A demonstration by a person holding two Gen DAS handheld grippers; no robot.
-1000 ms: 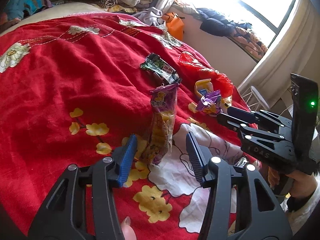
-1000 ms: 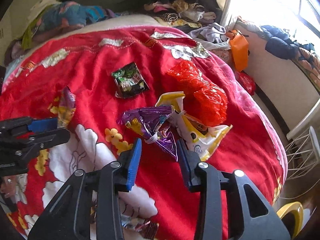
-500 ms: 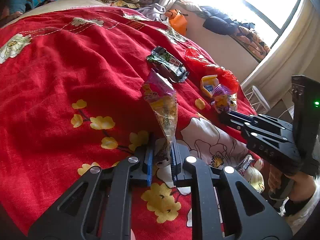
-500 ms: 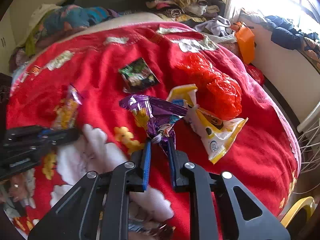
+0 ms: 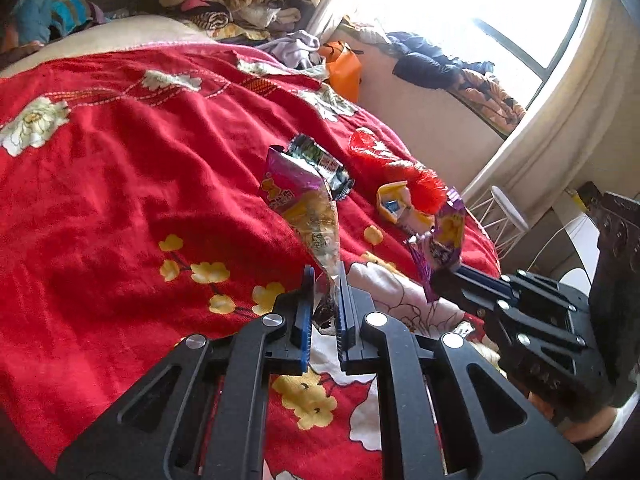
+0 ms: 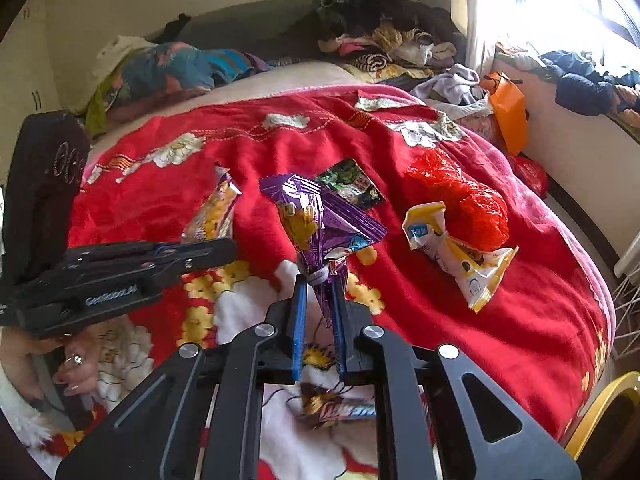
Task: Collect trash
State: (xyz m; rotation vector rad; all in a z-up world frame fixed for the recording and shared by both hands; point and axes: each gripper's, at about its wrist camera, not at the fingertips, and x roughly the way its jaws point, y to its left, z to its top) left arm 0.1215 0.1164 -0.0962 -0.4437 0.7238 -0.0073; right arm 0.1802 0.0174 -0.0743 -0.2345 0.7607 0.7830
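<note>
The left hand-held gripper (image 5: 325, 300) pinches the tail of a pink-and-yellow wrapper (image 5: 304, 204), holding it up off the red blanket (image 5: 120, 184). The right hand-held gripper (image 6: 319, 304) is clamped on a purple wrapper (image 6: 320, 216), also raised. A green packet (image 6: 352, 184), yellow wrapper (image 6: 456, 252) and red bag (image 6: 464, 196) lie on the bed.

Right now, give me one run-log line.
left hand-held gripper: shut on pink wrapper | right hand-held gripper: shut on purple wrapper | green wrapper, yellow wrapper: on bed
</note>
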